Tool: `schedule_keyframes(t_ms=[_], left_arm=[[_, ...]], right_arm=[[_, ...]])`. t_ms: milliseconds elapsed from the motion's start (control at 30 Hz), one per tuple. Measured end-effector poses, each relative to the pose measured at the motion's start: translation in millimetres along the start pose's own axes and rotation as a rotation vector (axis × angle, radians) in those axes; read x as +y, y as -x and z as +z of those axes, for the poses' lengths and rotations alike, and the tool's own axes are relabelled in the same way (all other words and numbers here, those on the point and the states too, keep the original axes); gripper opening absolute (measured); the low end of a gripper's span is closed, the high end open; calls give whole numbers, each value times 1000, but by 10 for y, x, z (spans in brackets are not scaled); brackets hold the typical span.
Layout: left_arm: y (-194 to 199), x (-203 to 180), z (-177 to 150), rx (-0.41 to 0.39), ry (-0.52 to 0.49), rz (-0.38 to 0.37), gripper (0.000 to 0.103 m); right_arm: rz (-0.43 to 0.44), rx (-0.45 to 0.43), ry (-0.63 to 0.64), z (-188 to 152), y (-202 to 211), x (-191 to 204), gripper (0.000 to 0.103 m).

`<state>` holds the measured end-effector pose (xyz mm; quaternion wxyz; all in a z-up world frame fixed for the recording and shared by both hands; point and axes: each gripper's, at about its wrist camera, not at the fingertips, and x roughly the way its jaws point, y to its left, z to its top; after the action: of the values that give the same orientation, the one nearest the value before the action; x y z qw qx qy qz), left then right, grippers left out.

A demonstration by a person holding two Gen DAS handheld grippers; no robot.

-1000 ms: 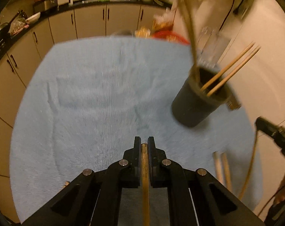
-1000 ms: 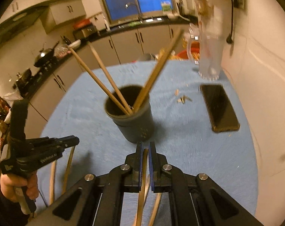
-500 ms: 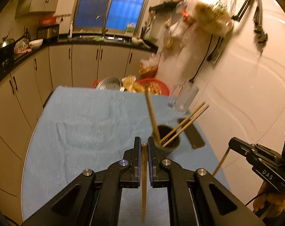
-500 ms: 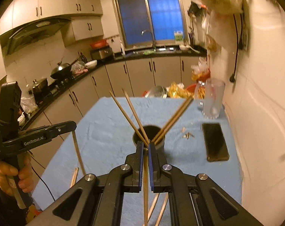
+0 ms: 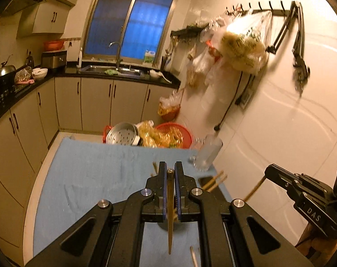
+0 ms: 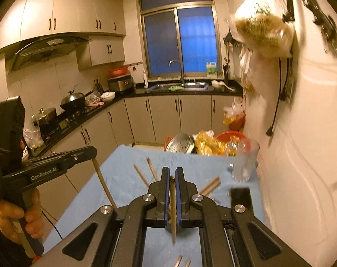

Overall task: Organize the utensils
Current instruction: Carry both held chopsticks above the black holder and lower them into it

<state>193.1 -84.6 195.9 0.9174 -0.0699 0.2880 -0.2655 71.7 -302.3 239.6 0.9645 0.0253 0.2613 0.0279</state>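
1. The blue cloth-covered table (image 6: pixel 128 184) fills the lower part of both wrist views; the sorting looks to be midway, with some chopsticks already stowed and others not.
2. A clear glass (image 6: pixel 244 164) stands at the table's far right by the wall; nothing can be made out inside it.
3. The dark holder cup is almost wholly hidden behind the fingers in both views; standing chopsticks (image 6: pixel 209 185) fan out from where it sits, so part of the job appears done.
4. The left gripper (image 5: pixel 171 178) is clamped on a single chopstick (image 5: pixel 169 213), raised above the table and hanging down.
5. The right gripper (image 6: pixel 172 182) likewise pinches its own chopstick (image 6: pixel 173 211), aloft near the cup.
6. Loose chopsticks (image 6: pixel 181 261) lie on the cloth at the near edge, still to be collected; both held sticks seem bound for the cup.
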Motion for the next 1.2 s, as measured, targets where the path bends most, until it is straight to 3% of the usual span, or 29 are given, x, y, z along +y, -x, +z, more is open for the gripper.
schedule_keyframes(t_ms=[300,500,833,1200], left_arm=[[-30,-60,251,-68,27,-19,7],[-282,-66,278,-92,37,-12,7],[-834,63,-35,21,49,14,7],[-1049,77,-266,98,49,36,7]], right_arm=[[-19,-57,2,337,48,42,6],[-20,-38,-5,376,-205,22,6],[-10,62,-22,54,-671,-120,6],[10,120,-58,-192,-891,-253,6]])
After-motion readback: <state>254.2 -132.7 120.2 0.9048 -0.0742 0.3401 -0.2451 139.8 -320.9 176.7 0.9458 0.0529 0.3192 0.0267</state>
